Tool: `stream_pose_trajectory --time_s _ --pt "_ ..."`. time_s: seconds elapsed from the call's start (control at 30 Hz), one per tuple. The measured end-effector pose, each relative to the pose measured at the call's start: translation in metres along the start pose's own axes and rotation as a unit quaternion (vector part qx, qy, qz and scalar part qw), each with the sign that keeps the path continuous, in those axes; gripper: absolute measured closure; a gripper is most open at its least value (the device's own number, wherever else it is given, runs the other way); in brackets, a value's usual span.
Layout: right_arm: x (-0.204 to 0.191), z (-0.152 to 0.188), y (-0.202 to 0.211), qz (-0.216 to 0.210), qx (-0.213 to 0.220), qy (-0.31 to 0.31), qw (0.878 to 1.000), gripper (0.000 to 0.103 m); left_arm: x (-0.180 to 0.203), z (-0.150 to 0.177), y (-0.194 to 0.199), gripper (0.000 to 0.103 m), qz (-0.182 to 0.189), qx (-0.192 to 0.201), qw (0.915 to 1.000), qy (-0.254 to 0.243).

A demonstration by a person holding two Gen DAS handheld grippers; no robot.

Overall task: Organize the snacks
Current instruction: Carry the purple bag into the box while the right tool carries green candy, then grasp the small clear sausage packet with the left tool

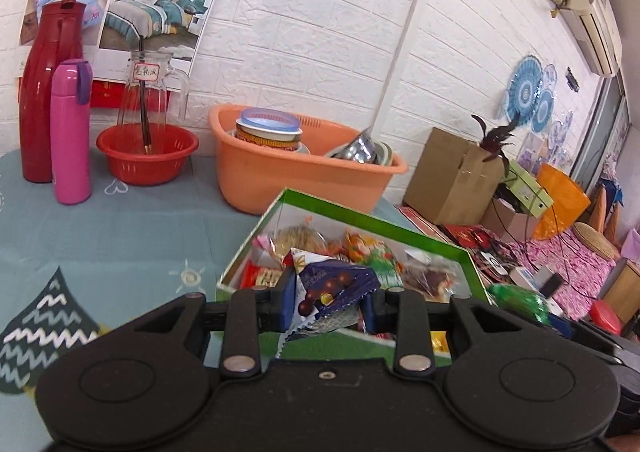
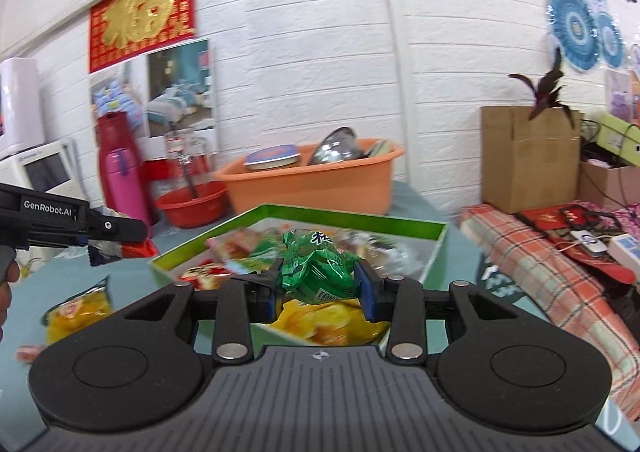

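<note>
White brick wall backs a table under a grey-blue cloth (image 1: 120,236), where a green box (image 1: 384,230) of snacks serves as the collecting spot. Left gripper (image 1: 328,302) clamps a blue packet (image 1: 332,288) just above the box's near edge, likely to drop it in. Right gripper (image 2: 318,284) pinches a green packet (image 2: 316,272) over the same box. One yellow bag (image 2: 78,312) lies left of the box, probably next.

Bright even light, blurred fisheye edges
</note>
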State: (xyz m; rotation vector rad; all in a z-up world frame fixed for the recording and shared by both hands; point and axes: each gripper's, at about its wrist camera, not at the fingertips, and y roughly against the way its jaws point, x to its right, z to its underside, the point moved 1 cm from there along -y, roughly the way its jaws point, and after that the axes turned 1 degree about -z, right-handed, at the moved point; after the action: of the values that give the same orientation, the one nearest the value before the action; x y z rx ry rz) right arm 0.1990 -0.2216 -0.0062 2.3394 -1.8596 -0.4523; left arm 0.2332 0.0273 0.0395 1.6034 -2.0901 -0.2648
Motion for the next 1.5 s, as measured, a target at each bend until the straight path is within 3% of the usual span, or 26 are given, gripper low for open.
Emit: stream_pose_trajectory --time_s 0.23,0.3,0.33,0.37,0.4,0.53,0.67,0.8,1.07,1.33,1.5 --pt "0.017 0.004 -0.019 0.022 0.016 -0.015 1.0 0.038 -0.009 -0.005 -0.045 0.039 -0.012 -0.013 0.9998 0.009" --pt "0.017 0.01 -0.027 0.016 0.008 -0.01 1.0 0.031 -0.011 -0.004 -0.051 0.038 -0.011 -0.014 0.9998 0.009" --pt "0.015 0.013 -0.032 0.01 0.001 -0.004 1.0 0.03 -0.013 -0.004 -0.055 0.024 -0.017 -0.011 0.9997 0.01" --pt "0.014 0.017 -0.035 0.01 -0.006 0.002 1.0 0.021 -0.015 -0.003 -0.057 0.0 -0.024 -0.009 0.9996 0.012" --pt "0.012 0.019 -0.037 0.011 -0.009 0.01 1.0 0.0 -0.017 -0.003 -0.059 0.0 -0.03 -0.007 0.9994 0.018" --pt "0.005 0.024 -0.034 0.018 0.005 0.04 0.999 0.0 -0.024 0.002 -0.058 0.0 -0.035 -0.005 0.9988 0.034" --pt "0.009 0.023 -0.031 0.006 0.004 0.02 1.0 0.0 -0.025 0.005 -0.049 0.0 -0.036 -0.01 0.9987 0.035" --pt "0.006 0.016 -0.017 0.0 0.009 -0.001 1.0 0.0 -0.024 0.008 -0.026 0.0 -0.035 -0.012 0.9989 0.028" --pt "-0.029 -0.002 0.024 -0.075 0.011 -0.026 0.997 0.0 -0.044 0.022 0.062 0.0 -0.032 -0.011 0.9982 0.049" --pt "-0.074 -0.007 0.041 -0.159 -0.017 -0.036 0.987 0.0 -0.097 0.052 0.151 0.0 -0.132 0.012 0.9887 0.07" --pt "-0.106 0.005 0.039 -0.184 -0.041 -0.021 0.982 0.0 -0.13 0.065 0.157 0.0 -0.165 0.002 0.9824 0.087"
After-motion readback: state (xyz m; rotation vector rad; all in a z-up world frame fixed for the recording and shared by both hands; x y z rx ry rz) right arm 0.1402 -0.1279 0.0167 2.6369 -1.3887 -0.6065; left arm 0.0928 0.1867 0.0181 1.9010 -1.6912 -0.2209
